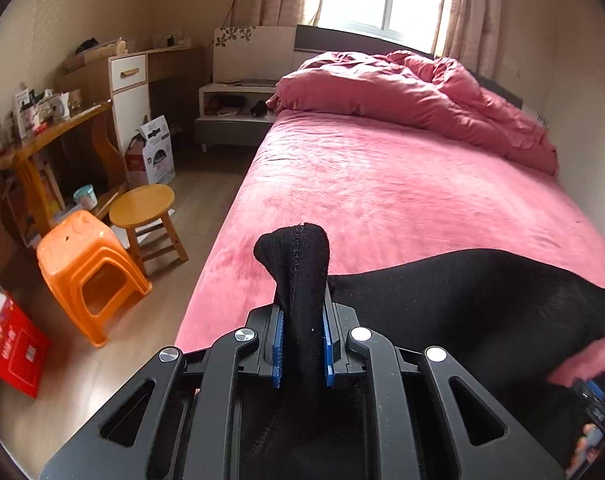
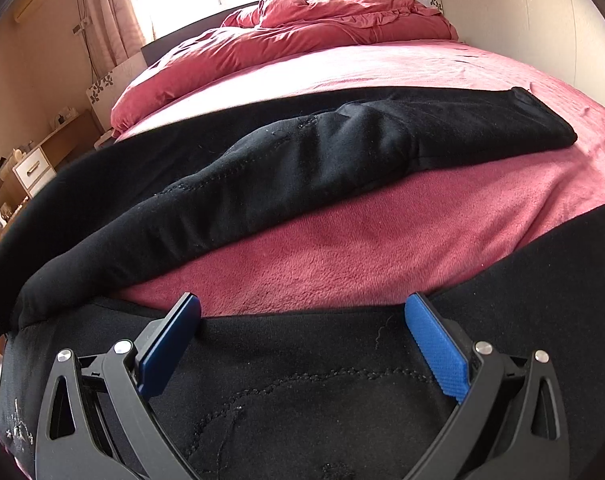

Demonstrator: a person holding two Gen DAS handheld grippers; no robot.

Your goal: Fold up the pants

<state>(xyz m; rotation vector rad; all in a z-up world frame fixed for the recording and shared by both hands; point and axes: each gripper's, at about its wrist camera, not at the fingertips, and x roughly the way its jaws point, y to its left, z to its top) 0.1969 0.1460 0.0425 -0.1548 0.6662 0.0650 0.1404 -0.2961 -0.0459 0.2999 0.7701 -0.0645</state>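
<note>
Left gripper (image 1: 301,344): its blue-padded jaws are clamped on a bunched fold of the black knitted pants (image 2: 286,168), with a stitched seam end standing up above the pads; the grip looks firm and central. Right gripper (image 2: 302,344): jaws spread wide, nothing between them, poised directly over a flat edge of the same dark fabric in the near foreground.

Location of the garment: it lies across the near part of the bed covered in pink fleece sheet (image 1: 382,184); in the right wrist view one long leg section runs from lower left to upper right, its cuffed end resting flat on the sheet; a second portion lies beneath the right gripper. A crumpled pink duvet (image 1: 414,96) sits well apart at the head of the bed.

Handling assessment: the cloth appears soft, limp and light, with a thick fleecy knit; it will sag and drape from any single hold, not keep shape; slip risk judged low against the textured pads, though the fleece sheet may drag on it. Recommended hold for the right gripper: the straight hem edge just ahead of its pads, taking both layers; seams and cuffs offer the firmest purchase.
</note>
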